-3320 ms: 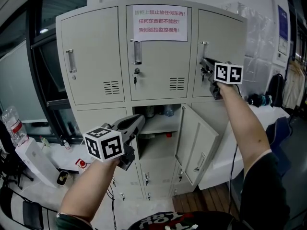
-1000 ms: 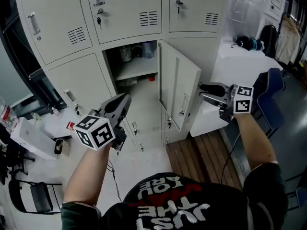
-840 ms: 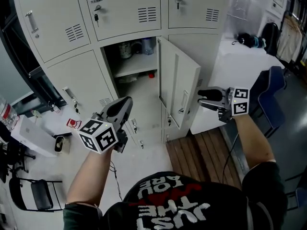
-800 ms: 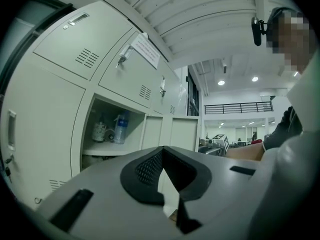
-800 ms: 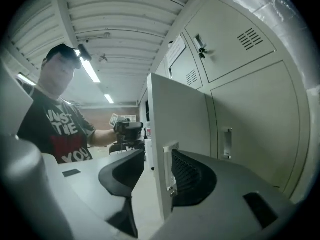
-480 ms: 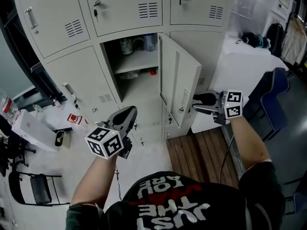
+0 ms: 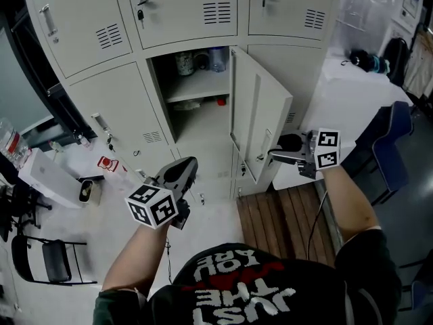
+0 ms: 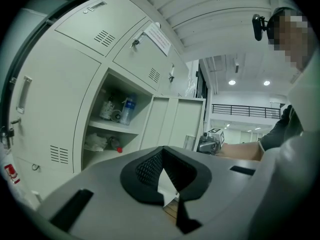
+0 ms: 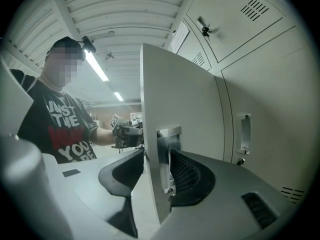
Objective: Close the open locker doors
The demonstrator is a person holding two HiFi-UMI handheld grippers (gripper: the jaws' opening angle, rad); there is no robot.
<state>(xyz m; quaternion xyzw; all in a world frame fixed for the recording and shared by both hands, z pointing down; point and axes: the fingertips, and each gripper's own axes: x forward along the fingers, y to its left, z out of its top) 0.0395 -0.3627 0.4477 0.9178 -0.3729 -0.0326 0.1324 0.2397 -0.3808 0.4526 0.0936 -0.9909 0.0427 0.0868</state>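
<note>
One locker door (image 7: 260, 103) in the second row stands open, hinged on its right side. Behind it a compartment (image 7: 203, 107) holds a shelf with a bottle and cups. My right gripper (image 7: 276, 153) is at the door's free edge. In the right gripper view the door edge (image 9: 152, 134) and its metal handle (image 9: 165, 156) stand between the jaws of the right gripper (image 9: 152, 176). Those jaws have just been opening, and the left one is clear of the door. My left gripper (image 7: 184, 170) hangs low in front of the lockers, shut and empty (image 8: 167, 184).
The other locker doors (image 7: 169, 5) are shut. A white table (image 7: 338, 90) and a blue chair (image 7: 389, 134) stand to the right, above a wooden floor strip (image 7: 284, 215). A white box (image 7: 44, 178) and a folding chair (image 7: 47, 269) are at the left.
My right gripper came down from the upper right locker and moved left onto the open door's edge. The left gripper sank lower. The view tilted further down.
</note>
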